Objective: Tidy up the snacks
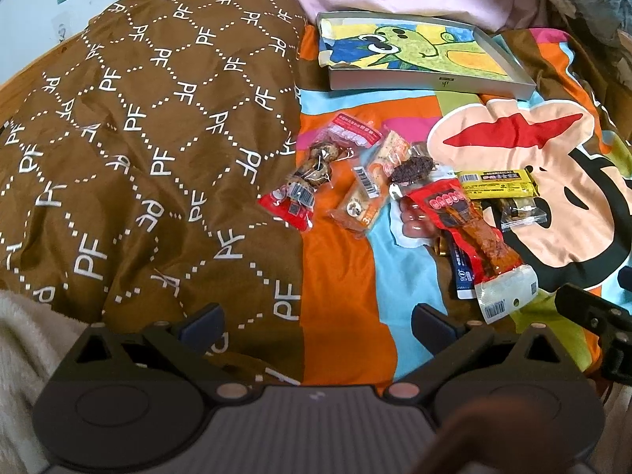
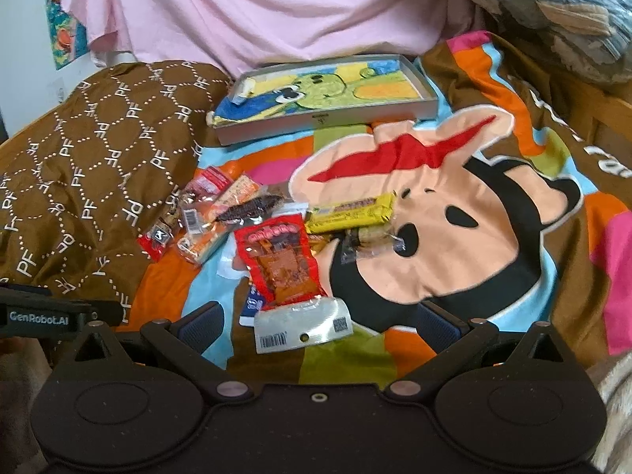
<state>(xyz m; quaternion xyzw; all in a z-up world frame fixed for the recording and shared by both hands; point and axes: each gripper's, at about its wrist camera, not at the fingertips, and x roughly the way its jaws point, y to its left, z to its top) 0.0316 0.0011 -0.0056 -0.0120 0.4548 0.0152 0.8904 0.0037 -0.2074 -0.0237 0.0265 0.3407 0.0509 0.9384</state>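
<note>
- nearest, the left gripper (image 1: 316, 322) hangs over the bedspread with its jaws spread wide and nothing between them; below it lie the brown "pf" patterned quilt (image 1: 150, 150) and an orange stripe of the cartoon bedspread (image 1: 343, 276).
- likewise, the right gripper (image 2: 318, 322) has its jaws spread and empty; the silver end of the red spicy snack pouch (image 2: 282, 266) lies just ahead, between the two blue-padded fingers (image 2: 199, 322) but not touching them.
- a blue-and-white sachet (image 2: 251, 304) shows partly from under the left edge of that red pouch.
- beyond the red pouch, a yellow snack bar (image 2: 351, 213) lies crosswise on the monkey face print, with a clear-wrapped snack (image 2: 369, 239) just beside its near edge.
- left of the red pouch, a dark ridged snack in clear wrap (image 2: 249, 207) rests on an orange packet with a barcode (image 2: 213, 223).
- leftmost in the pile, a packet of speckled eggs with red ends (image 1: 306, 179) lies near the edge of the brown quilt.
- farther back, well apart from the snacks, a shallow grey box tray (image 2: 328, 120) lined with a frog-like cartoon drawing sits on the bedspread.
- farthest, a pink cloth (image 2: 256, 12) drapes behind the tray.
</note>
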